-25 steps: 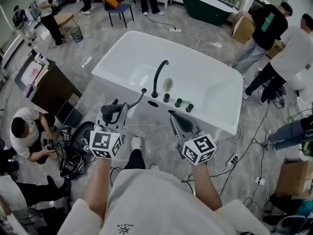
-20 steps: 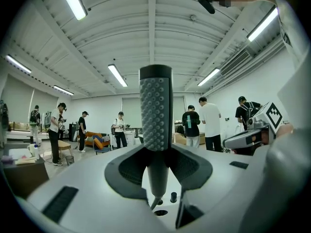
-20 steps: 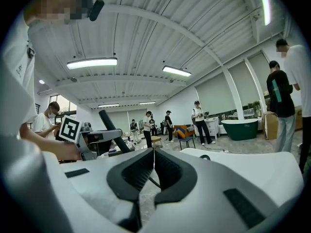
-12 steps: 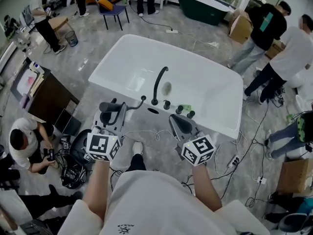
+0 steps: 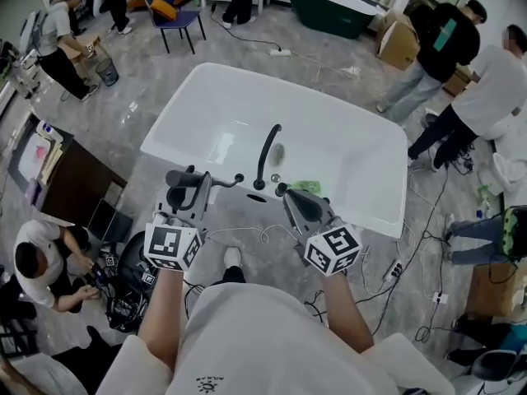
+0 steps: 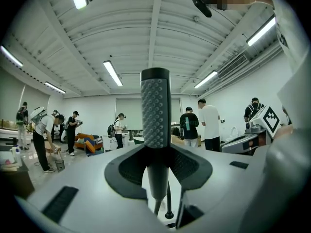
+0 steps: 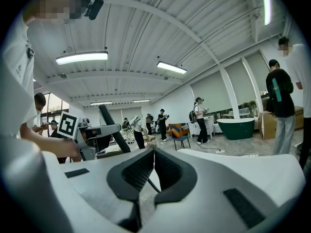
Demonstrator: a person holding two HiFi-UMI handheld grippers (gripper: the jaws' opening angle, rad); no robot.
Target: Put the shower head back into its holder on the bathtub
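A white bathtub (image 5: 346, 151) fills the middle of the head view, with a black curved faucet (image 5: 265, 151) and small dark knobs (image 5: 282, 188) on its near deck. Just left of the knobs lies a dark oval holder opening (image 5: 256, 197). My left gripper (image 5: 191, 186) is shut on the dark grey shower head (image 5: 179, 178), left of the holder at the tub's near rim. In the left gripper view the shower head (image 6: 155, 110) stands upright between the left gripper's (image 6: 156, 176) pads, its dotted face toward the camera. My right gripper (image 5: 298, 202) (image 7: 153, 160) is shut and empty beside the knobs.
A person crouches by gear on the floor (image 5: 37, 257) at the left, next to a dark desk (image 5: 70, 183). Cables (image 5: 412, 257) trail on the floor on the right. Several people (image 5: 486, 85) stand beyond the tub, and a dark green tub (image 5: 329, 6) is at the back.
Both grippers have moved forward toward the tub's near rim, the shower head still in the left one. The tub now sits closer in the head view.
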